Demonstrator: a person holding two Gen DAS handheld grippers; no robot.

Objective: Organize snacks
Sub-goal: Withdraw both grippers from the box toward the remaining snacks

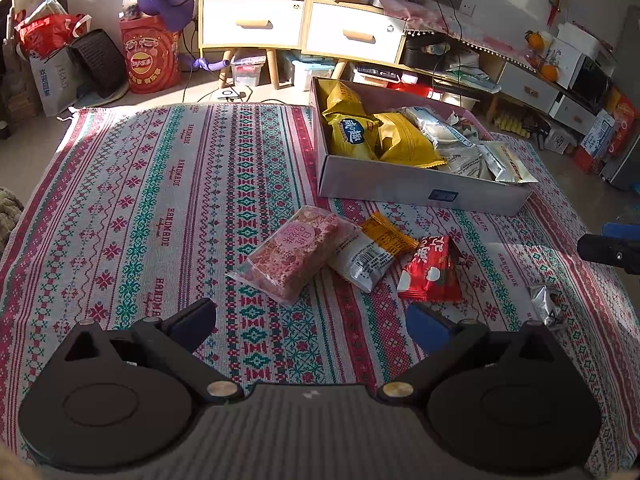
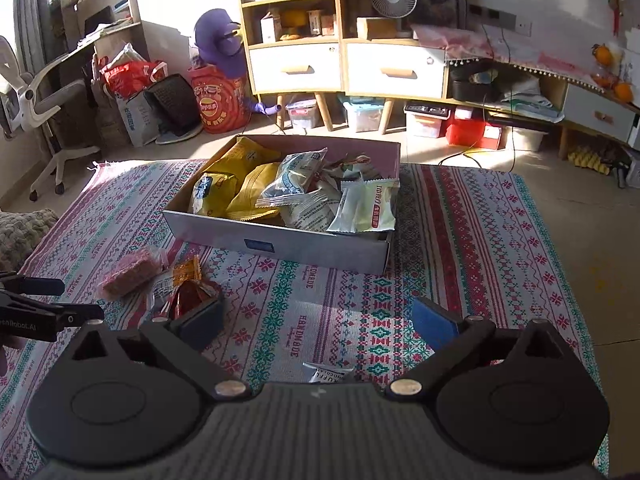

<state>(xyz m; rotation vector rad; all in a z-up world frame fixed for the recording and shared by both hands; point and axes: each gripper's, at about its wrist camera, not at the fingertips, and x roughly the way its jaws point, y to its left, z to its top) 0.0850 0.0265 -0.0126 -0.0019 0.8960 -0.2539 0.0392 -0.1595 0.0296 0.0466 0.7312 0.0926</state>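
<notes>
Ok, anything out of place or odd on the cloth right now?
Yes: four snacks lie loose outside the box: pink bar, orange-white packet, red packet, crumpled silver wrapper. A white-silver packet overhangs the box's near corner.

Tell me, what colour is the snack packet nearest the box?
Orange and silver packet, clearest in the left wrist view.

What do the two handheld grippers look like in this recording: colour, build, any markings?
Both the left gripper and the right gripper are matte black with round side housings, hinged link arms on brass-coloured pins and blue finger pads. White lettering marks the left gripper's side in the right wrist view.
</notes>
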